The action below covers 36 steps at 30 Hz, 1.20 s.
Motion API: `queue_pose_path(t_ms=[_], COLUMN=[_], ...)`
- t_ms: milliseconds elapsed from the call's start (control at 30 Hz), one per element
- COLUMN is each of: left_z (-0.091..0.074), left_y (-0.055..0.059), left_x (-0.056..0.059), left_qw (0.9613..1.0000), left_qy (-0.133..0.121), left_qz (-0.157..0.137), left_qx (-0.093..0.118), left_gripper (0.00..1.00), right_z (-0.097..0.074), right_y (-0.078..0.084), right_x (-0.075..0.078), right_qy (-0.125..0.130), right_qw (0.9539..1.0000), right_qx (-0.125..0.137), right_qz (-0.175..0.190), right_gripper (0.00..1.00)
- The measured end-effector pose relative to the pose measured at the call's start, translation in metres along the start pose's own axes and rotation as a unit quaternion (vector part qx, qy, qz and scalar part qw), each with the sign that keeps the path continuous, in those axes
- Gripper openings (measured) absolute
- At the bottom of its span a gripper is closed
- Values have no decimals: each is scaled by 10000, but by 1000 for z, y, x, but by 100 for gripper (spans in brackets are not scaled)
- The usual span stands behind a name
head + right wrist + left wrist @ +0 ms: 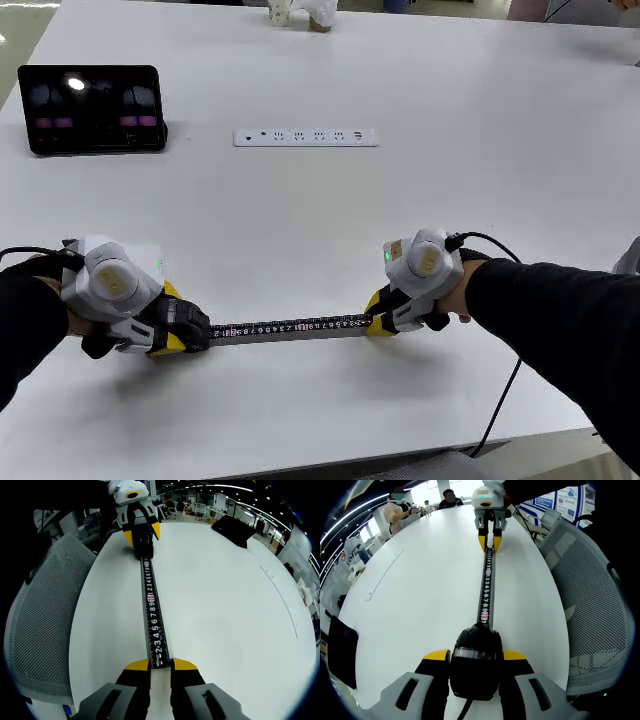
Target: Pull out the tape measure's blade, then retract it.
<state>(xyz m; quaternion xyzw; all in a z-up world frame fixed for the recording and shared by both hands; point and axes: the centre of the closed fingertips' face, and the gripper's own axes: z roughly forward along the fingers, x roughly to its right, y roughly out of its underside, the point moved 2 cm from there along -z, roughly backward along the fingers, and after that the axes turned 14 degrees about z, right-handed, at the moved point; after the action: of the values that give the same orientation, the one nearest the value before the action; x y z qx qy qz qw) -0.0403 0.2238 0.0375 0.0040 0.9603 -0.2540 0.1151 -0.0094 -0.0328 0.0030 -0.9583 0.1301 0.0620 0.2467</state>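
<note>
Black case point(476, 660) is sitting clamped between the left gripper's point(178, 330) yellow-tipped jaws, low on the white table point(420, 210) at the near edge. Blade point(290, 327) is coming out of the case and lying flat and straight along the table toward the right gripper point(381, 320). That gripper's jaws are pinching together on the blade's free end, and the right gripper view is showing the low numbers just ahead of the tips. The grippers are standing well apart, with the blade spanning the gap and looking taut, no sag or kink.

Progress, as a judgement: the pull-out half is looking mostly done, with a fair length of printed blade out. Whether more extension is intended, cannot tell. Retraction is not yet begun, so roughly half the task is remaining: the blade end needs guiding back toward the case while the case is being held firm.

Tablet point(92, 108) and power strip point(305, 137) are lying farther back on the table, well clear of the work.
</note>
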Motion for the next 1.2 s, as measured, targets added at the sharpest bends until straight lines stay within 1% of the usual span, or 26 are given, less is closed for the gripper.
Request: queue_pose_path(t_ms=[67,167,233,333,400,467,500,600,667,733,767,800,833,933,1067,1133,1167,1200], left_z=[0,0,0,1,0,-1,-3,-9,-13,-16,-18,-20,-21,-24,-28,-30,-31,-33], left_y=[0,0,0,-1,-1,-1,-1,-2,-2,-1,-1,-1,0,1,3,3,4,6], left_x=[-1,0,0,0,0,0,-1,-2,-3,-3,-3,-3,-4,-6,-10,-13,-13,-13], left_qw=[10000,10000,9999,9999,9999,9999,9998,9999,9999,9998,9997,9998,9998,9997,9989,9975,9959,9942], left_qy=[-3,32,53,61,63,66,73,88,71,90,116,92,48,-5,-160,-262,-285,-330], left_qz=[-64,-77,-63,-24,-32,-16,-21,-30,2,-46,-68,-56,-71,-167,-407,-643,-849,-1019], left_qx=[-2,-31,-86,-126,-140,-156,-162,-139,-142,-161,-181,-177,-161,-151,-185,-119,-84,-110], left_gripper=[33,33,33,33,33,33,33,31,32,31,30,31,31,33,39,43,44,46], right_z=[0,1,1,1,1,1,1,1,0,-1,-2,-2,-4,-8,-14,-18,-21,-23], right_y=[0,-1,-1,0,0,0,0,0,0,-1,-2,-4,-8,-15,-18,-18,-17,-16], right_x=[0,0,0,0,0,-1,-3,-4,-6,-6,-5,-6,-8,-9,-8,-5,-5,-3], right_qy=[-1,20,11,4,12,40,61,110,130,169,234,227,225,304,409,533,573,629], right_qw=[10000,9994,9992,9993,9993,9989,9985,9980,9974,9961,9953,9954,9958,9955,9960,9965,9966,9965], right_qx=[-22,-271,-314,-318,-322,-351,-371,-357,-341,-335,-345,-310,-223,-84,88,209,261,309], right_qz=[27,-228,-264,-194,-210,-309,-402,-509,-614,-798,-872,-883,-862,-899,-787,-609,-538,-467], right_gripper=[12,12,12,12,12,12,13,13,16,14,14,14,14,16,18,21,22,23])
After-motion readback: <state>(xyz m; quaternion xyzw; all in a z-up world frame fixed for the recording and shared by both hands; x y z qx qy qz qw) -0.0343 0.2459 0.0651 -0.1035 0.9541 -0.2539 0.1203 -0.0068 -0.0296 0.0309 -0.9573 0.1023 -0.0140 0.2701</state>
